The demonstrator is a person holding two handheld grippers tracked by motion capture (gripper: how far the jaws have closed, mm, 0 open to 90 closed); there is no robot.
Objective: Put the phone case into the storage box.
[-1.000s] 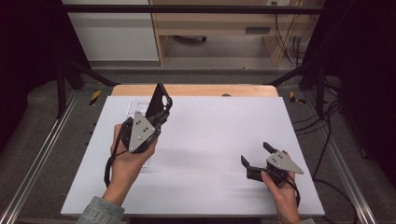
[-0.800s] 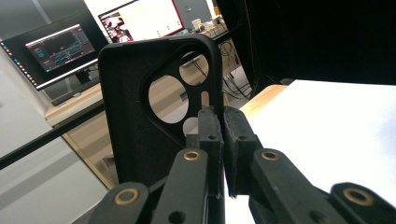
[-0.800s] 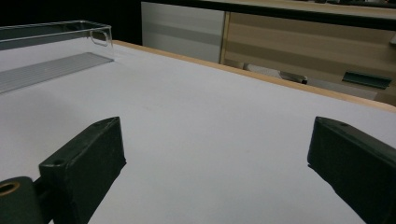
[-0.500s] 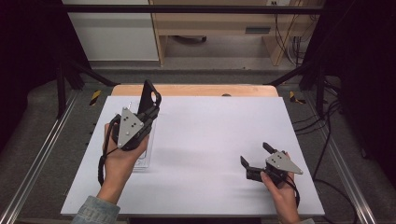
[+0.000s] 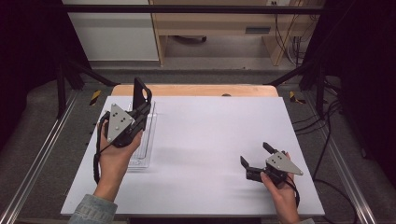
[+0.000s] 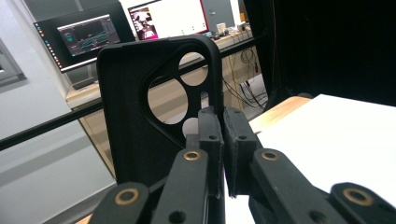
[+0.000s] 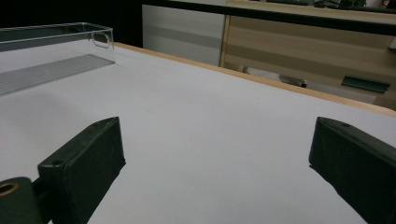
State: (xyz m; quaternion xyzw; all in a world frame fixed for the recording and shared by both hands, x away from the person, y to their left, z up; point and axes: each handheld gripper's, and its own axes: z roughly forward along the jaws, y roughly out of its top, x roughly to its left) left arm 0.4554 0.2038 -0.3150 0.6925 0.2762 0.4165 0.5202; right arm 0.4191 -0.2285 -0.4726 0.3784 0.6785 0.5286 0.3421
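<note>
A black phone case [image 5: 140, 93] with round camera cut-outs stands upright, pinched at its lower edge by my left gripper [image 5: 142, 110]. In the left gripper view the jaws of the left gripper [image 6: 222, 126] are pressed together on the phone case [image 6: 135, 116]. It hangs above a clear plastic tray [image 5: 145, 140] at the left of the white table top [image 5: 210, 135]. My right gripper [image 5: 254, 154] rests low near the front right with its jaws wide apart. In the right gripper view the right gripper [image 7: 215, 140] has nothing in it, and the clear tray [image 7: 56, 32] shows far off.
A strip of wooden table edge [image 5: 196, 90] runs along the back. Metal frame rails [image 5: 42, 154] flank both sides, and cables [image 5: 327, 135] lie on the floor to the right. A cabinet [image 5: 112, 32] and a wooden desk [image 5: 219, 28] stand behind.
My left gripper has carried the phone case a little to the left, over the clear tray. The right gripper has stayed put and open.
</note>
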